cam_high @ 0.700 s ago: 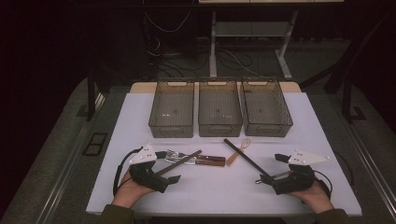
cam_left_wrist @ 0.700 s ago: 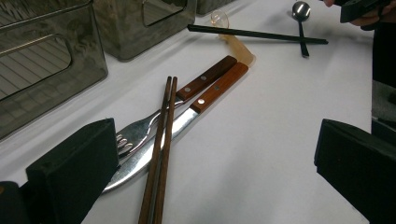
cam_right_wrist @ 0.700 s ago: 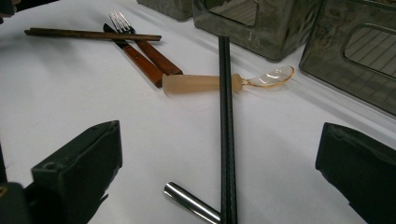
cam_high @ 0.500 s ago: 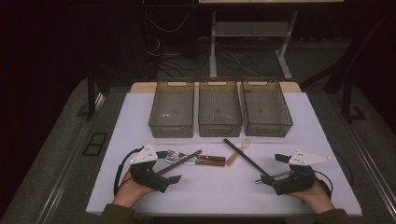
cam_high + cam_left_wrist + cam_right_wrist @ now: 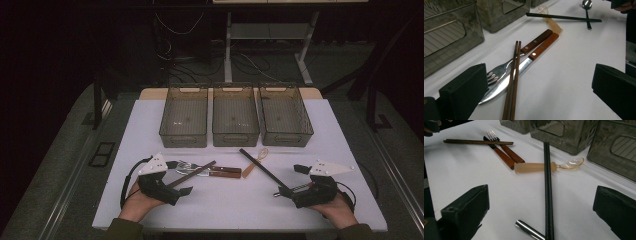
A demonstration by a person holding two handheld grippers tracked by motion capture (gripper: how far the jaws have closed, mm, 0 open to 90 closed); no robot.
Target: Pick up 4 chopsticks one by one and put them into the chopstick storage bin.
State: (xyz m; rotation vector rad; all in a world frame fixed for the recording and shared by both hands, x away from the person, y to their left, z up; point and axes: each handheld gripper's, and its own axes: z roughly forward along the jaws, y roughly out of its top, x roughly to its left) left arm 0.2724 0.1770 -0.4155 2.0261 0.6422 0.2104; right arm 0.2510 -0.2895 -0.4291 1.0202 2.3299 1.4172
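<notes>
In the left gripper view the pair of brown wooden chopsticks (image 5: 513,82) ran off the bottom edge. The knife's steel blade (image 5: 501,86) lay partly hidden beneath them.

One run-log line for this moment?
left gripper: open, by brown chopsticks | right gripper: open, by black chopsticks | bins: empty

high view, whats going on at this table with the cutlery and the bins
A person holds a gripper in each hand at the near edge of the table. The left gripper is open beside the brown chopsticks, which lie across a fork and knife. The right gripper is open by the black chopsticks. Neither holds anything. Three bins stand behind.
</notes>
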